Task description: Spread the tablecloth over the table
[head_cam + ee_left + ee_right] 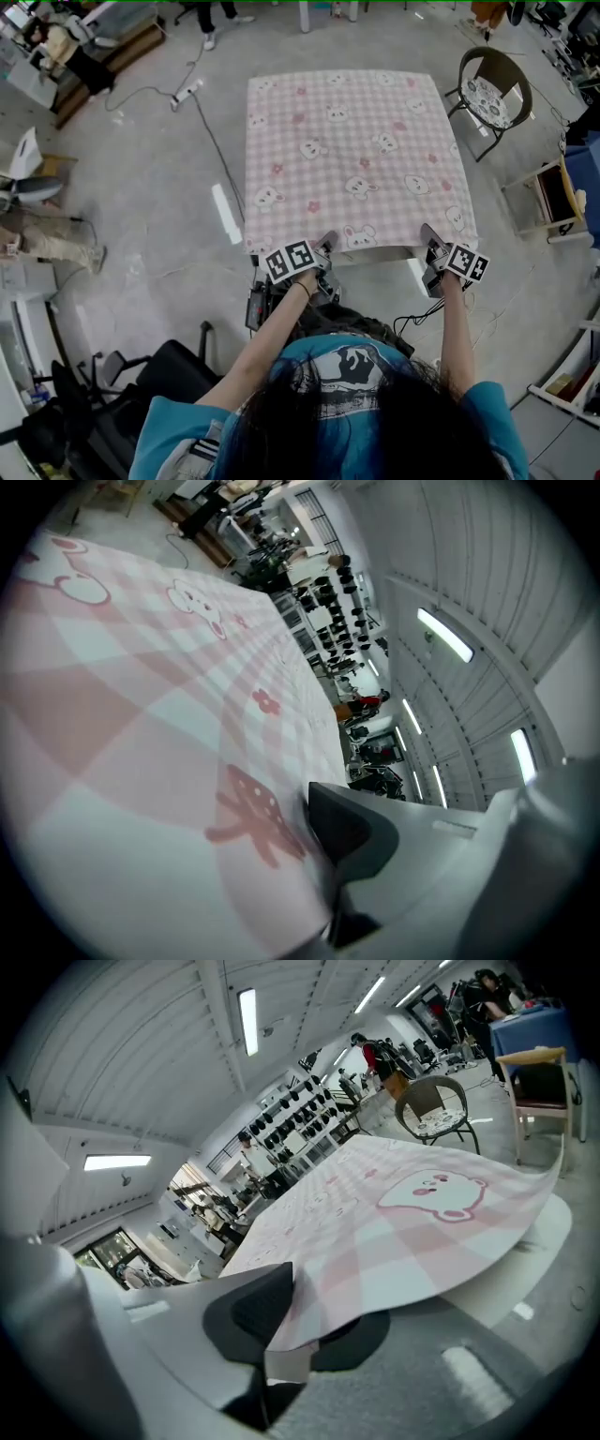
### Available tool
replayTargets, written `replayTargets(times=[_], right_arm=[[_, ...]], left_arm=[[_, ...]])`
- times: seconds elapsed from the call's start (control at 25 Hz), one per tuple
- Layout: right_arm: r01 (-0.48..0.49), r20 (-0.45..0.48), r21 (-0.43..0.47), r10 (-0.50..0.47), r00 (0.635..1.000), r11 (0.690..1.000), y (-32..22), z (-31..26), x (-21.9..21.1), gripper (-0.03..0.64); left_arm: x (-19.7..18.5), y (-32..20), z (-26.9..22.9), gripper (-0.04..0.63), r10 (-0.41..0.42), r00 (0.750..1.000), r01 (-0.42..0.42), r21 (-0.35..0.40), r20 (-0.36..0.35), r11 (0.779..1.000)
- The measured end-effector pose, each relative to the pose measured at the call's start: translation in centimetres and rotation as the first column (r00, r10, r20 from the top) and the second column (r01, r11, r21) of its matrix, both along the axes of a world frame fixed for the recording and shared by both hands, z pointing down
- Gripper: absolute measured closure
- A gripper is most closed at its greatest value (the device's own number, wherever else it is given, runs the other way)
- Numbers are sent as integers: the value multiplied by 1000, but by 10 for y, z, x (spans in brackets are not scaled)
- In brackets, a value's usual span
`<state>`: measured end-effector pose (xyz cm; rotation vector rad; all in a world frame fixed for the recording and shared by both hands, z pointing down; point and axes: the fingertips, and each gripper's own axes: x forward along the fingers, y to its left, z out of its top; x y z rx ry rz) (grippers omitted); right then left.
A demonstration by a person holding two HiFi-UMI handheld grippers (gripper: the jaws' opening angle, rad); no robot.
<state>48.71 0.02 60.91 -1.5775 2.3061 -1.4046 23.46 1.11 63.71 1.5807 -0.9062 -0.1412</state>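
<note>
Head view: tablecloth (352, 155) between both jaws

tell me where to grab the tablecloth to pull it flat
Pinch the tablecloth by its near hem, either side of its middle, coming from the person's side: the thin cloth overhangs the table edge there. The left gripper and right gripper are shut on it.

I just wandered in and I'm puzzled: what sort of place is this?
Probably a large workshop or lab hall, not a home: bare concrete floor, a cable trailing across it, racks of equipment beyond the tablecloth, under ceiling strip lights.
</note>
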Motion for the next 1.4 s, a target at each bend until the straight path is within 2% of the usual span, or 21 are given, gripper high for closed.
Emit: replayTargets(times=[0.12, 0.32, 0.52, 0.72, 0.84, 0.92, 1.0, 1.08, 1.2, 1.28, 1.4], right_arm=[[5, -62, -52, -8, 998, 999, 16, 18, 4, 569], [2, -125, -97, -14, 992, 995, 41, 34, 15, 569], [-53, -146, -179, 27, 989, 982, 52, 59, 20, 568], [-125, -197, -205, 84, 977, 971, 61, 78, 24, 566], [-173, -219, -199, 129, 967, 965, 64, 81, 28, 516], [-172, -232, -200, 124, 965, 965, 70, 79, 29, 461], [-158, -242, -209, 105, 964, 965, 79, 78, 28, 417], [-163, -237, -210, 112, 965, 964, 90, 75, 25, 410], [-195, -201, -199, 155, 967, 961, 105, 69, 21, 410], [-207, -181, -191, 173, 968, 959, 115, 65, 18, 413], [-217, -158, -171, 190, 969, 961, 128, 53, 13, 425]], left_arm=[[5, 19, 22, 542, 13, 1000, -11, -87, 18, 996], [16, 42, 36, 537, 38, 999, -33, -151, 29, 988], [18, 52, 51, 532, 59, 996, -45, -183, 73, 982], [19, 57, 62, 531, 56, 993, -35, -199, 100, 979], [17, 59, 65, 493, 72, 990, -47, -193, 124, 980], [19, 61, 62, 455, 76, 993, -56, -201, 93, 978], [24, 63, 55, 374, 56, 998, -54, -244, 5, 968], [26, 65, 47, 288, 3, 994, -37, -318, -105, 947], [24, 60, 29, 294, -103, 971, 12, -381, -218, 924], [24, 56, 17, 286, -113, 965, 17, -372, -238, 928], [28, 53, -2, 278, -87, 969, 2, -342, -233, 940]])
